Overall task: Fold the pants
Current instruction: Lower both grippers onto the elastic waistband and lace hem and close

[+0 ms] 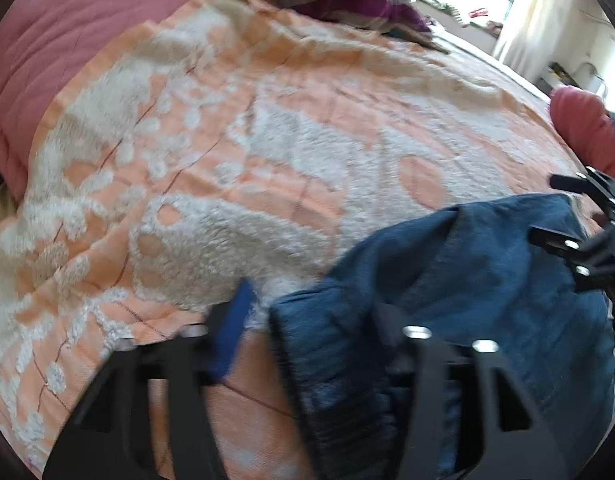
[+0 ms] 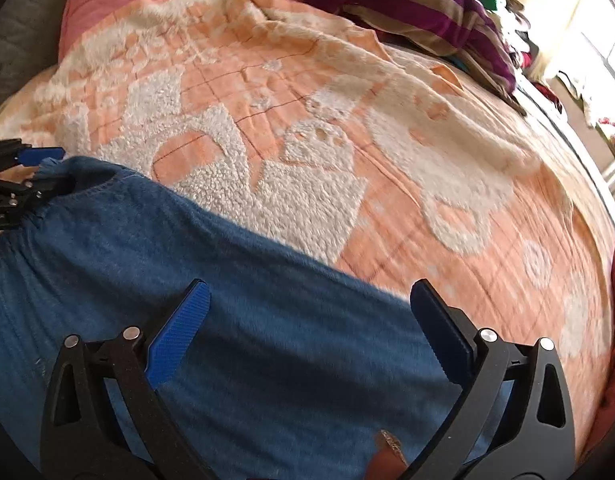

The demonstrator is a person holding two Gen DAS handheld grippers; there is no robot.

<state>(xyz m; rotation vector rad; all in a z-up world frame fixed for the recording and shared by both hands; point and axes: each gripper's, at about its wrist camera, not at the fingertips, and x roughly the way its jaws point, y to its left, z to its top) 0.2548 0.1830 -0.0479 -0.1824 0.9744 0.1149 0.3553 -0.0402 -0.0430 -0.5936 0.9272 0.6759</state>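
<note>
Right gripper (image 2: 307,304): hovering over the blue pants (image 2: 235,288), fingers spread wide.
Left gripper (image 1: 315,312): fingers straddling the pants' folded edge, grip unclear.
Pants: lying on the orange blanket (image 2: 347,128).

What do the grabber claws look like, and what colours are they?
Both are the same kind: the right gripper has two black plastic fingers with triangular cut-out holes, shiny round silver bolts, and ridged bright blue rubber pads on the inner faces. The left gripper matches it, blurrier here. No cables, sleeves or markings show.
</note>
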